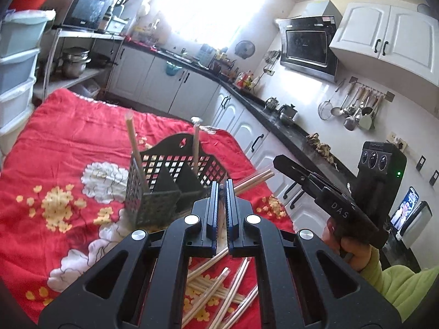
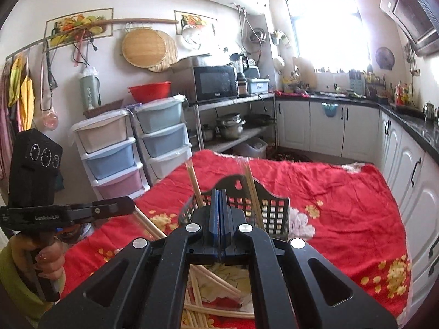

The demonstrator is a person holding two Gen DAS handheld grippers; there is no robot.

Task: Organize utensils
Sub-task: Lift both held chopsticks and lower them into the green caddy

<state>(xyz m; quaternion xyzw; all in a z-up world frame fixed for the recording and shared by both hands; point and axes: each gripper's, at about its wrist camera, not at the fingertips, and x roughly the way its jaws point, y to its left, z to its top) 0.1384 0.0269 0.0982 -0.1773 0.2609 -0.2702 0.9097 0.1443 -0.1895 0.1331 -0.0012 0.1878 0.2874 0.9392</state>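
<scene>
Left wrist view: the left gripper (image 1: 222, 205) has its jaws nearly pressed together, a thin gap between the blue pads. A wrapped pair of pale wooden chopsticks (image 1: 253, 179) sticks out to the right from behind the fingers, and a stick end shows below them, so the jaws look to be pinching that pair, though the contact itself is hidden.

Landmark: black perforated plastic utensil basket (image 1: 167, 192), divided into compartments, standing on the red floral-cloth surface (image 1: 68, 142).

- In the basket: two wrapped pairs standing upright, one at its left wall (image 1: 134, 148), one toward its back right (image 1: 195, 148).
- In front of the basket: a loose pile of the same wrapped chopsticks (image 1: 216, 290) lying crossed on the cloth. Roughly six to eight visible; exact count unclear, the gripper body covers part.

Right wrist view: the right gripper (image 2: 218, 213) has its jaws pressed together, nothing between them. It hangs just in front of the basket, over the pile.

Handling, as judged: light, stiff, thin sticks; clear sleeves likely slippery, so a pair may slide or rotate in the pads. Best grip near mid-length, across both sticks. Basket is light and could tip or shift if nudged.
</scene>
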